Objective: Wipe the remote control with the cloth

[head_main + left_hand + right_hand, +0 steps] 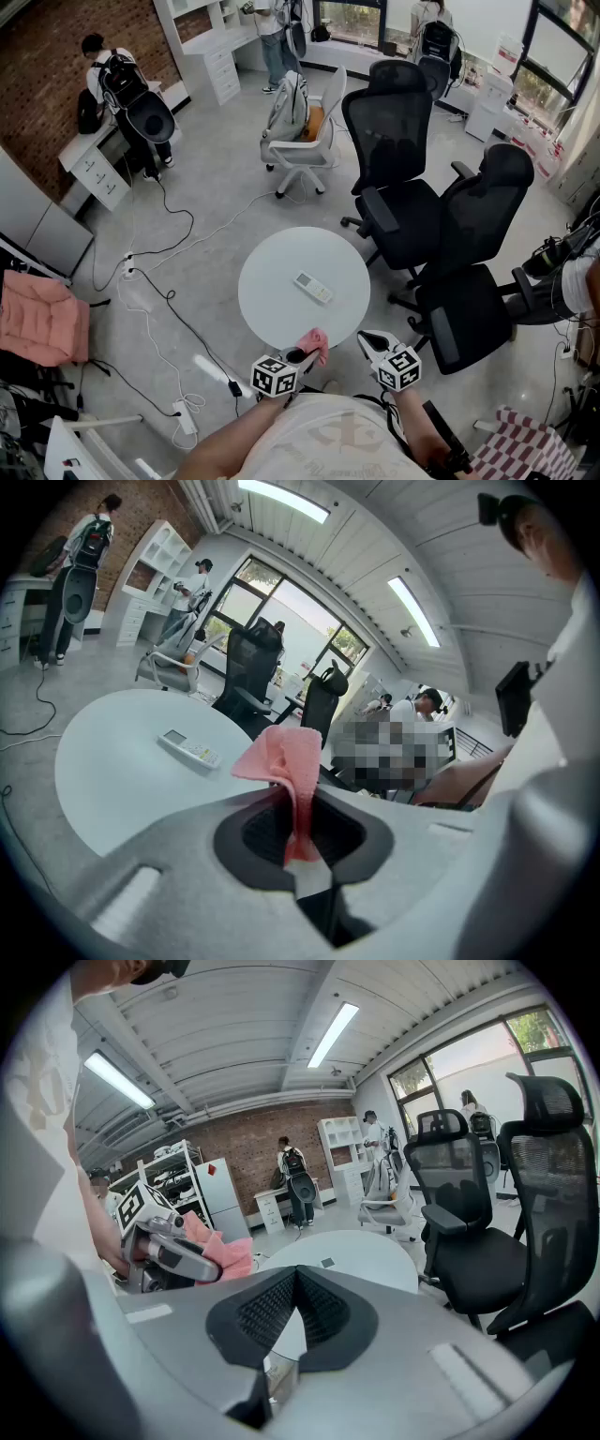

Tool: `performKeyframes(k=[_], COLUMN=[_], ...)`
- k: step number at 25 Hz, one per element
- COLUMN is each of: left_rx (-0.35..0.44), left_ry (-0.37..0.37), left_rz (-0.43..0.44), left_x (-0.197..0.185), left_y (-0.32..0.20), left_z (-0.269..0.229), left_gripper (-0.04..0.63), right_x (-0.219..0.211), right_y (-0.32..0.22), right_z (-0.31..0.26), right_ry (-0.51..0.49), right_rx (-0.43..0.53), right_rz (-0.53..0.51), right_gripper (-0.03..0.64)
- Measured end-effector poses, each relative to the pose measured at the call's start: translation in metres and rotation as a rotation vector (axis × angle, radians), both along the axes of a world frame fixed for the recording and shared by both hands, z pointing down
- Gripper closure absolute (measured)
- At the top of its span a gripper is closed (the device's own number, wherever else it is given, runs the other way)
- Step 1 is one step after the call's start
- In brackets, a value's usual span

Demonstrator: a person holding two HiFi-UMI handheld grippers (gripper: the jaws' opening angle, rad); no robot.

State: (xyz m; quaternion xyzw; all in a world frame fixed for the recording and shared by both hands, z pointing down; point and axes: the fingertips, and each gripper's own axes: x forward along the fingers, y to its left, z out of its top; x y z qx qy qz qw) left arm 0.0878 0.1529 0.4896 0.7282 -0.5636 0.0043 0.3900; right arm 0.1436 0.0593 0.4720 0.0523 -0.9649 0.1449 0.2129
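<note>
A white remote control [313, 287] lies near the middle of the round white table [272, 300]; the left gripper view shows the remote control [190, 749] ahead and to the left. My left gripper [302, 355] is shut on a pink cloth [316, 342] at the table's near edge, and the cloth [291, 766] sticks up from between its jaws. My right gripper [368, 344] is shut and holds nothing, just right of the left one, off the table's near right edge. In the right gripper view the left gripper [167, 1252] and its cloth [217, 1251] show at the left.
Black office chairs [403, 178] crowd the table's right and far side, and a white chair [305, 131] stands beyond. Cables and a power strip [184, 415] lie on the floor at the left. People stand at desks in the far background.
</note>
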Motion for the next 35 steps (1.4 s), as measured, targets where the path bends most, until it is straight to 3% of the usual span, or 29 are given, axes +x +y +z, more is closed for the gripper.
performKeyframes(k=[15, 35], left_rx=[0.028, 0.001], left_ry=[-0.034, -0.039], left_rz=[-0.070, -0.139], left_x=[-0.004, -0.013], left_y=[0.014, 0.034], left_z=[-0.015, -0.014], left_gripper=[0.568, 0.568], right_x=[-0.004, -0.004], right_y=[0.011, 0.012], right_z=[-0.019, -0.005], right_ry=[-0.063, -0.036], right_rx=[0.006, -0.051], right_rz=[-0.013, -0.008], right_gripper=[0.609, 0.609])
